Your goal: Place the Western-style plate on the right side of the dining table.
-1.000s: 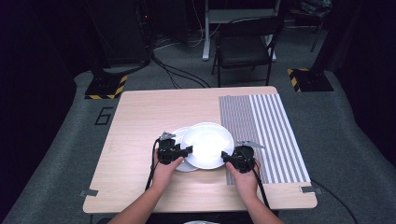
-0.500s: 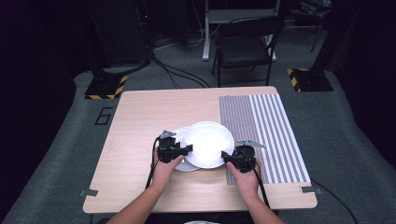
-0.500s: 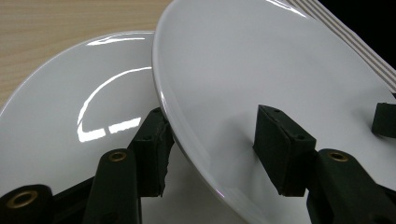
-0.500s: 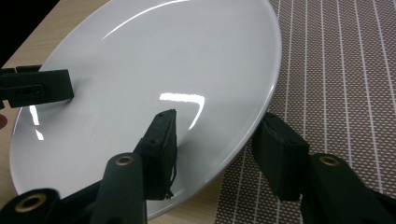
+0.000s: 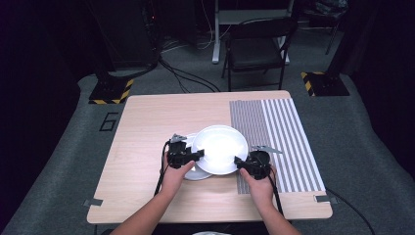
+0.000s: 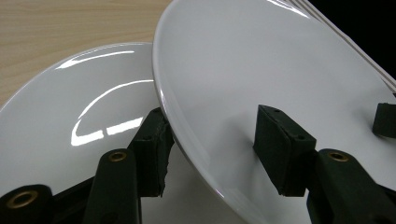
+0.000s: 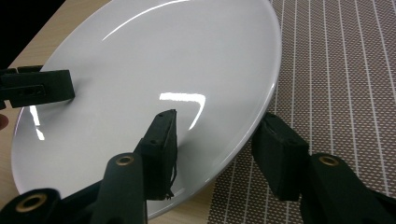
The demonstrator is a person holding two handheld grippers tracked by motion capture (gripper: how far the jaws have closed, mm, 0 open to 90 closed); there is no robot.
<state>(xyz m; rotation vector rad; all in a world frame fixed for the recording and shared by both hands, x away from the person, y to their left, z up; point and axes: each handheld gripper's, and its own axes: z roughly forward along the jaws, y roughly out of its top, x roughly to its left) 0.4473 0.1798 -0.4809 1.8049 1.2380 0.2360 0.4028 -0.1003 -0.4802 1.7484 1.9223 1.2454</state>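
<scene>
A large white plate (image 5: 219,148) hangs a little above the wooden table (image 5: 142,127), tilted, held from both sides. My left gripper (image 5: 197,156) is shut on its left rim, one jaw under the edge and one on the upper face (image 6: 212,126). On the opposite rim my right gripper (image 5: 241,163) is shut the same way (image 7: 217,130). A second white plate (image 5: 196,173) lies flat on the table beneath, partly covered by the held plate (image 6: 280,70); its glossy face (image 6: 84,107) shows in the left gripper view. The held plate (image 7: 154,60) overhangs the mat's edge.
A grey striped placemat (image 5: 281,142) covers the table's right part, under the right hand (image 7: 341,70). A black folding chair (image 5: 257,49) stands on the floor beyond the far edge, with cables and stand bases around it.
</scene>
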